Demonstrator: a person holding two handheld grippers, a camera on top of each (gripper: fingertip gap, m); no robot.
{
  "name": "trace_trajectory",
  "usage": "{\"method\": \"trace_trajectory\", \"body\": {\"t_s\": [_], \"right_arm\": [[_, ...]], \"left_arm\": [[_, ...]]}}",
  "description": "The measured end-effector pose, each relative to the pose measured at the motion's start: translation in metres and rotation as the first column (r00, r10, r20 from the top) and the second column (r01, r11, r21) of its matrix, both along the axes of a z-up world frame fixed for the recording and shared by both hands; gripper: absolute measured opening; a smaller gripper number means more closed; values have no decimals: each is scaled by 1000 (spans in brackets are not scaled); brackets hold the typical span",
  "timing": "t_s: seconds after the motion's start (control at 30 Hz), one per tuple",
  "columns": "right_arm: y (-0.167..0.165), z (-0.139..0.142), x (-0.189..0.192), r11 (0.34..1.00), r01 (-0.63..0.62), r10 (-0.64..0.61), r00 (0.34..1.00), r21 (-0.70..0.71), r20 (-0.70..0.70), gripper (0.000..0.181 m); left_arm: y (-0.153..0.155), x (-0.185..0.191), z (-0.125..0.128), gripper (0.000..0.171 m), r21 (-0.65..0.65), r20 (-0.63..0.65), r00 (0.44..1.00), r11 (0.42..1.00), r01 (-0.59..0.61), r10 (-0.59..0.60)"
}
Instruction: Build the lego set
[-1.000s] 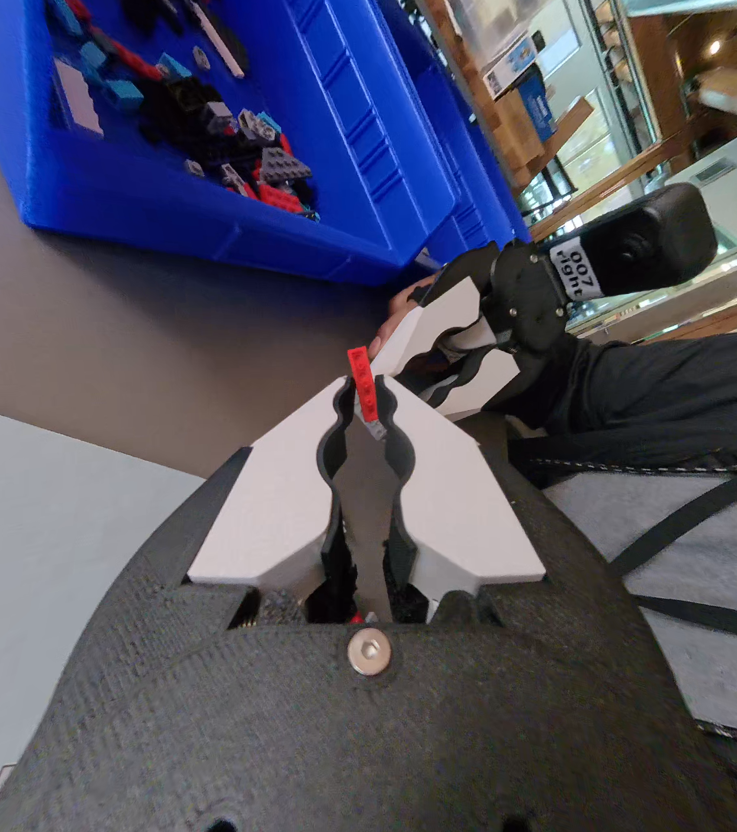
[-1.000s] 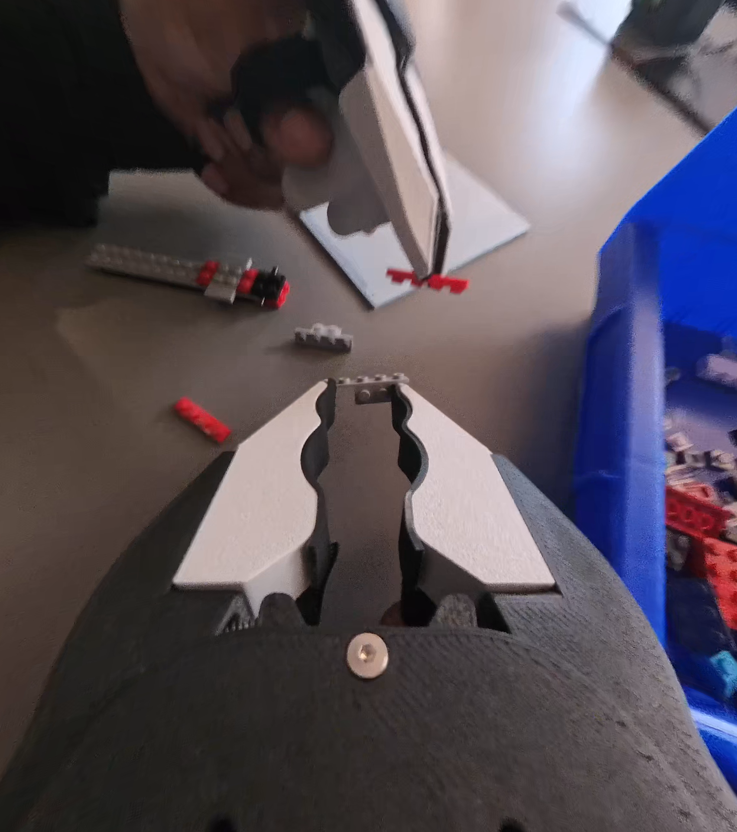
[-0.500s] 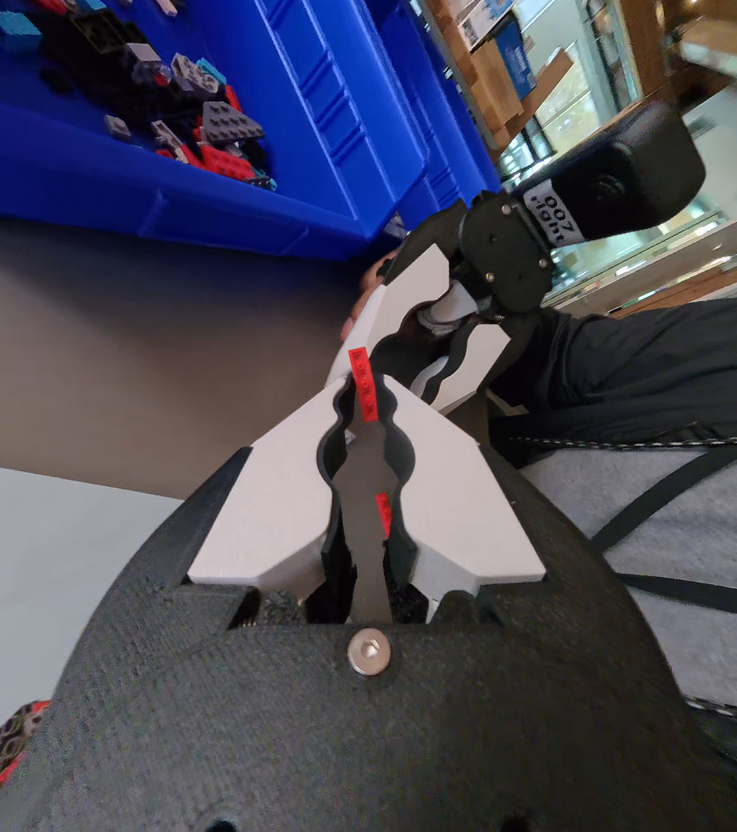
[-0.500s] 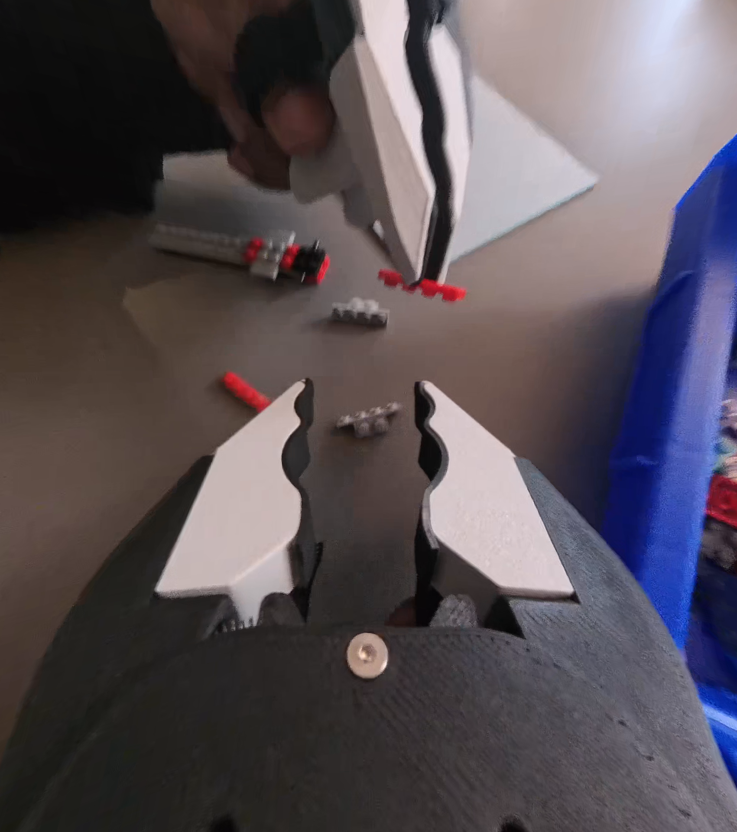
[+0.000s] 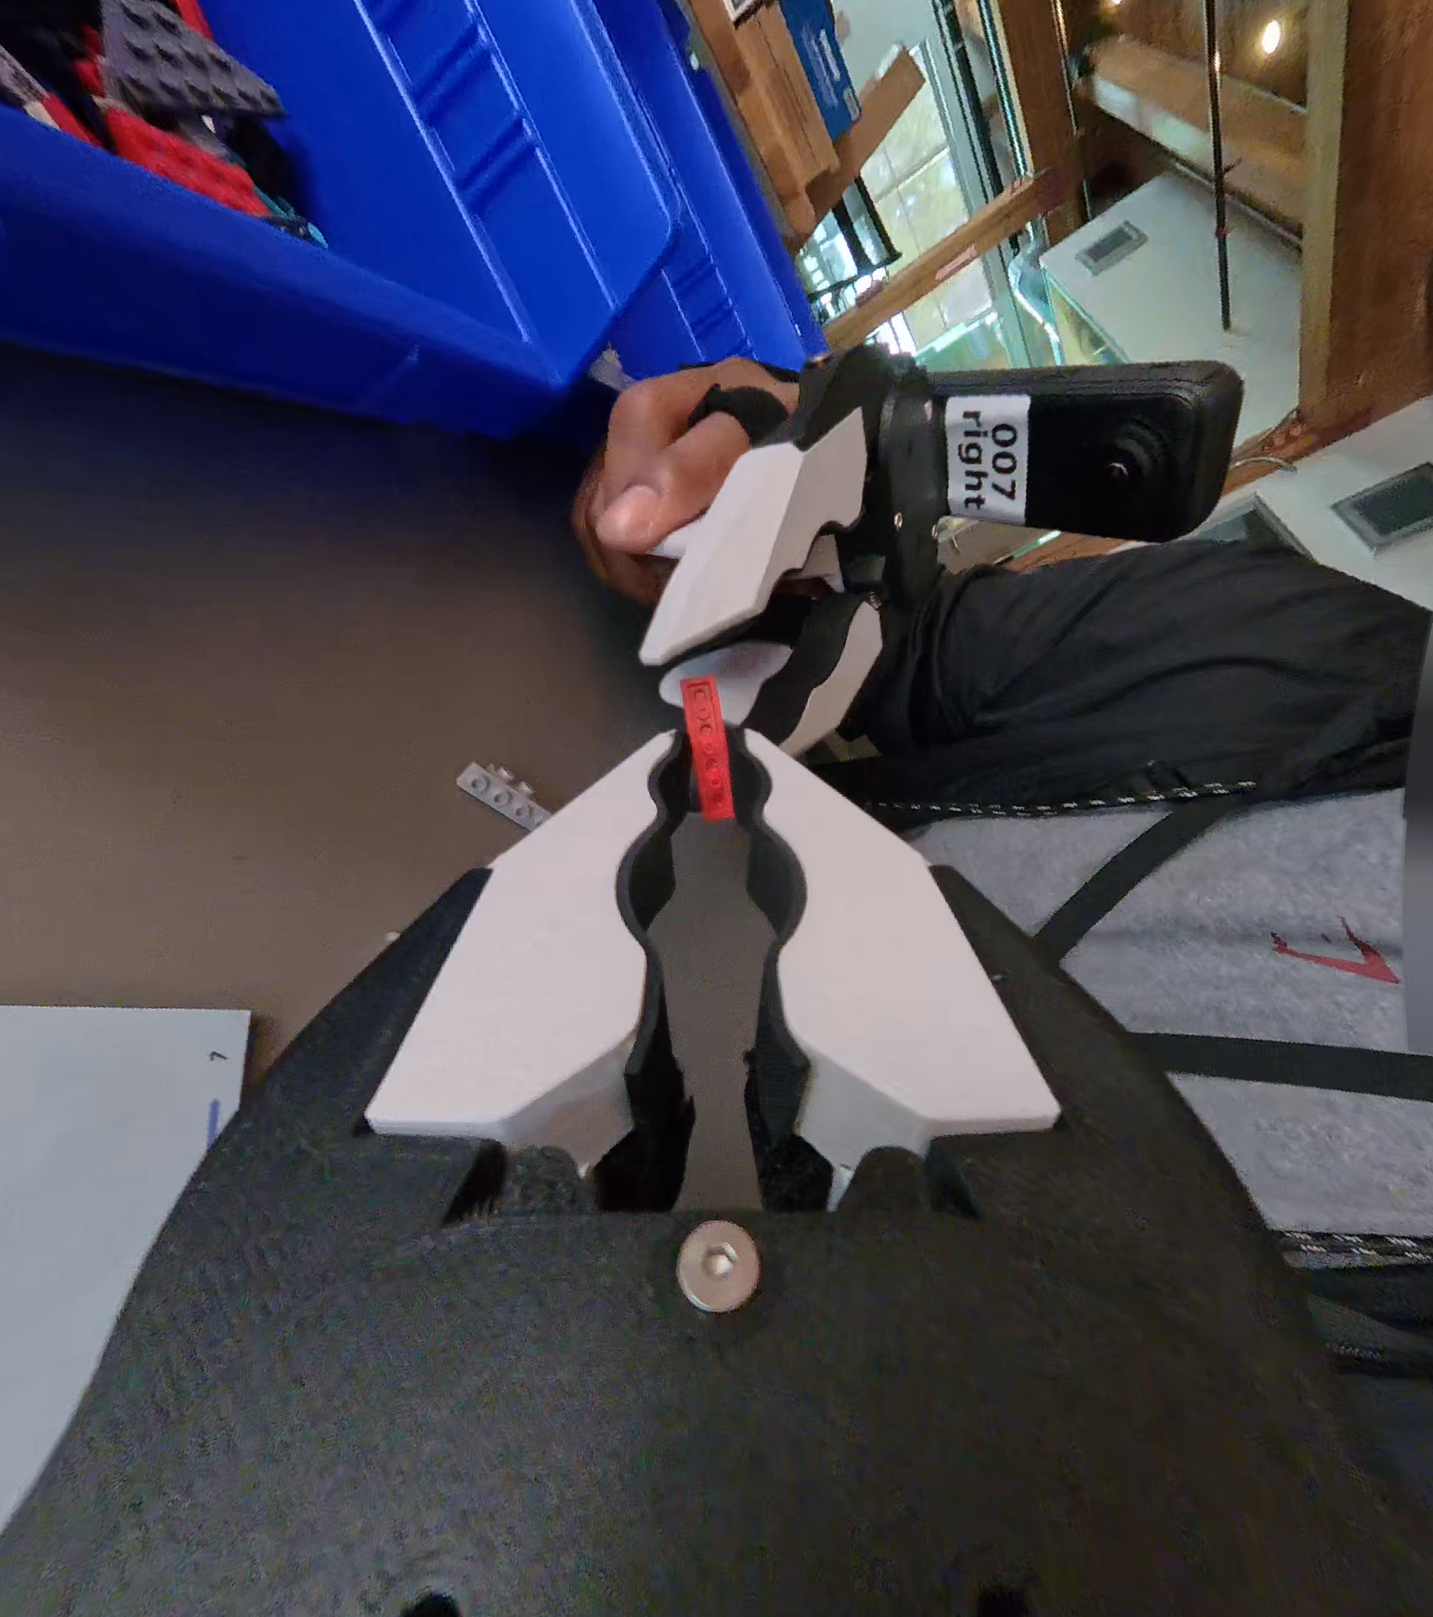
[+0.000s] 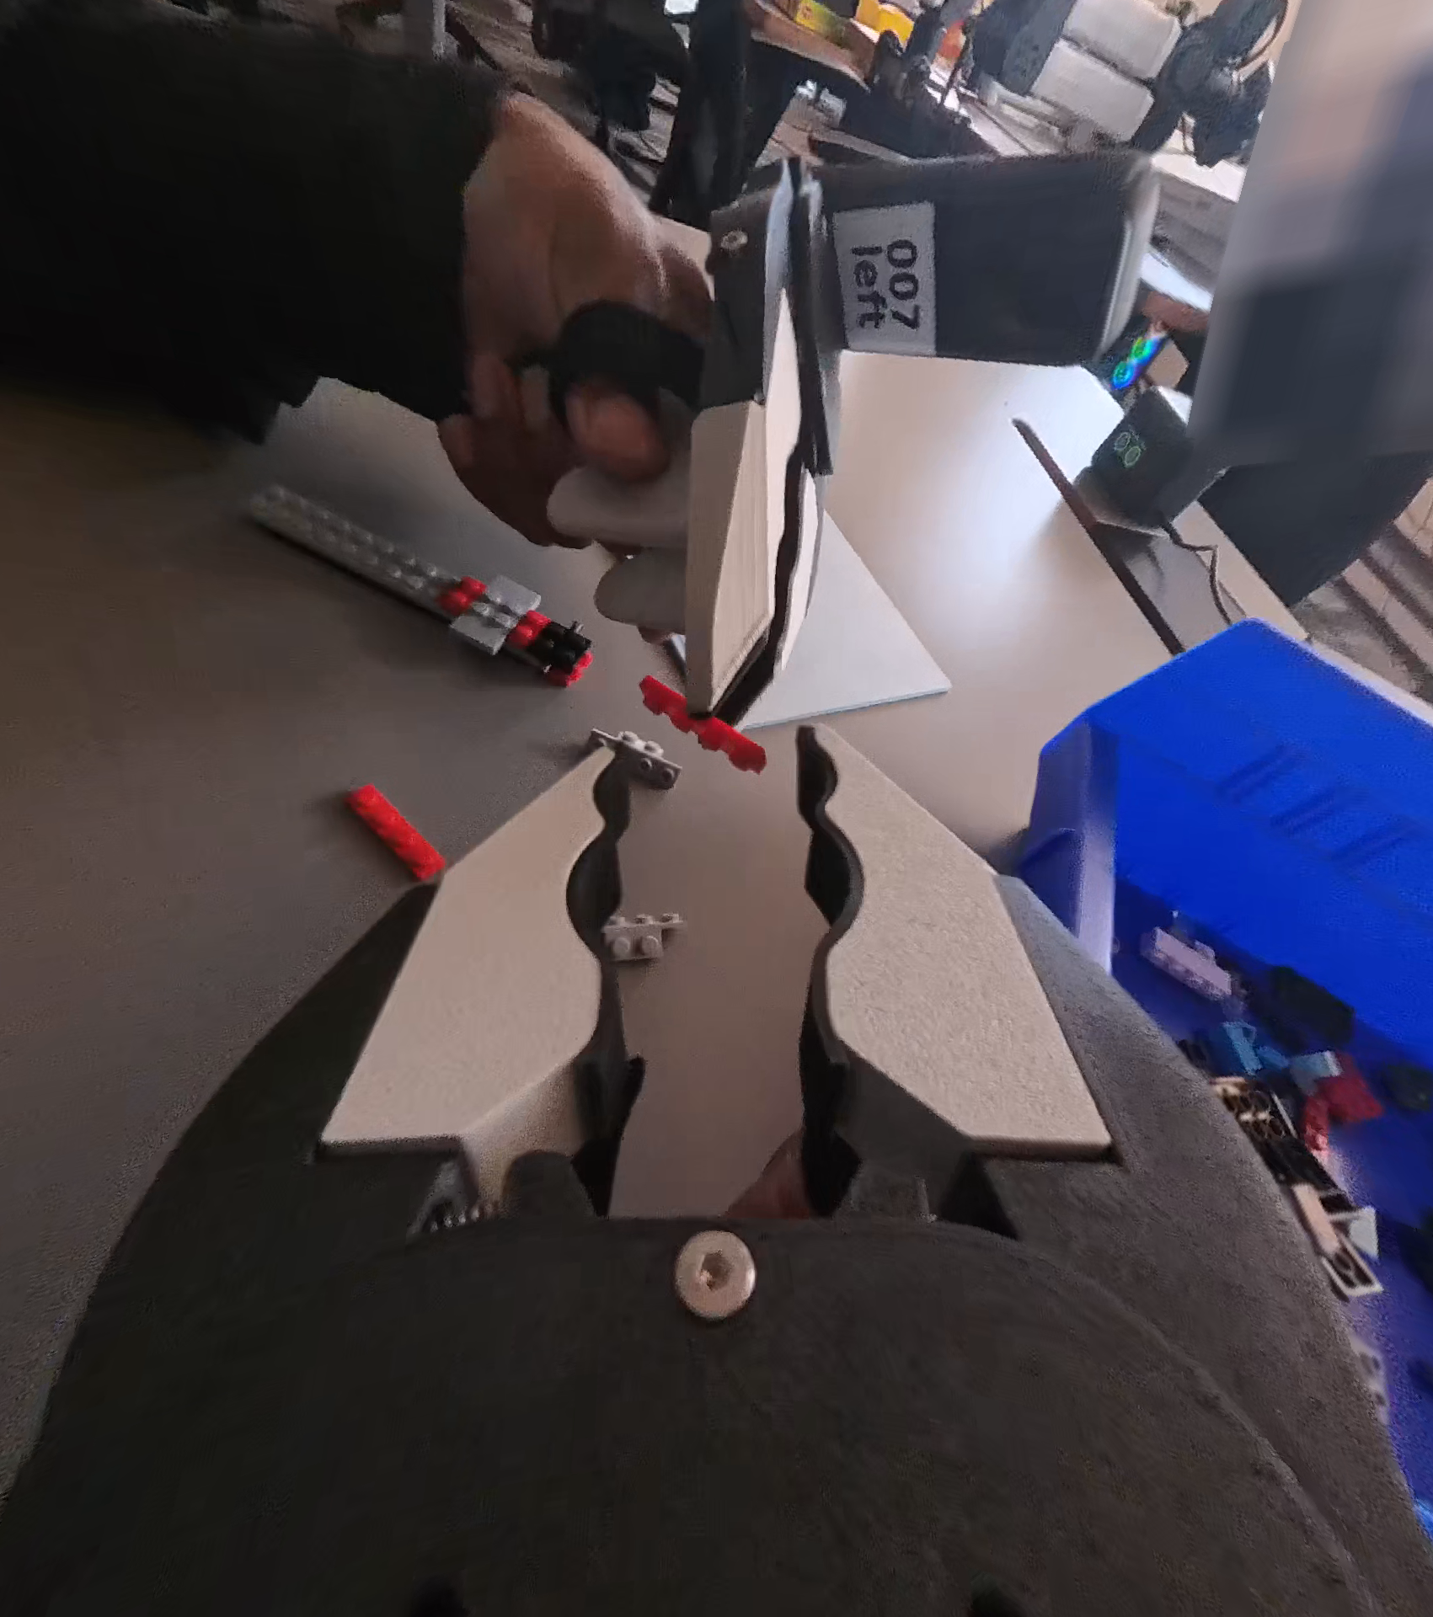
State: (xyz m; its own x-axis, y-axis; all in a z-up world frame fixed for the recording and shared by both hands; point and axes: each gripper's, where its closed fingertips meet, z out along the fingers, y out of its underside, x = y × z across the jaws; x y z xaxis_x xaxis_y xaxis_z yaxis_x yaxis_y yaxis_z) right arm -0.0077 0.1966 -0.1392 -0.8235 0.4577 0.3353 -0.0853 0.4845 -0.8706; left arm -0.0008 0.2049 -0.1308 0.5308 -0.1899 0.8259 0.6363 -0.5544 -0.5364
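Our right gripper [image 6: 717, 757] has let go: its fingers now stand wide, and the small grey plate [image 6: 641, 934] lies on the table [image 6: 126, 787] between them. Our left gripper [image 5: 708, 744] still pinches the red plate [image 5: 708, 757], so joining them waits.

A white label [image 5: 984, 468] with black print sits on the black camera housing [image 5: 1133, 472] of my right gripper [image 6: 708, 744]; its words I do not repeat. A second white label [image 6: 886, 278] of the same kind is on my left gripper [image 5: 711, 744]. A red mark [image 5: 1343, 958] stands on the grey cloth [image 5: 1220, 875]. The print on a blue box [image 5: 826, 61] far behind is too small to read.
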Motion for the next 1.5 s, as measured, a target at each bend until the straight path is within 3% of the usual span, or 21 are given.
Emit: {"method": "trace_trajectory", "body": {"t_s": [0.17,0.3,0.4,0.57,0.7,1.13,1.5], "right_arm": [[-1,5,3,1000,-13,13,999,-6,-31,9],[2,1,-4,998,53,-53,999,-13,1,7],[10,4,-16,983,161,-156,986,-87,64,7],[32,14,-36,887,378,-327,920,-264,217,6],[36,16,-39,848,439,-385,895,-296,224,6],[30,21,-36,841,440,-404,898,-315,177,6],[30,25,-35,834,427,-388,904,-350,178,7]], "left_arm": [[-1,-1,-4,7,-16,-1,1000,1000,-4,4],[0,-12,-4,10,-11,-3,999,999,-53,53],[2,-32,3,21,19,2,988,988,-154,154],[4,-52,14,26,43,34,955,955,-294,293],[17,-50,16,24,28,83,924,926,-375,372],[31,-42,12,7,37,133,901,907,-420,412],[31,-46,18,7,89,158,895,897,-433,417]]}}
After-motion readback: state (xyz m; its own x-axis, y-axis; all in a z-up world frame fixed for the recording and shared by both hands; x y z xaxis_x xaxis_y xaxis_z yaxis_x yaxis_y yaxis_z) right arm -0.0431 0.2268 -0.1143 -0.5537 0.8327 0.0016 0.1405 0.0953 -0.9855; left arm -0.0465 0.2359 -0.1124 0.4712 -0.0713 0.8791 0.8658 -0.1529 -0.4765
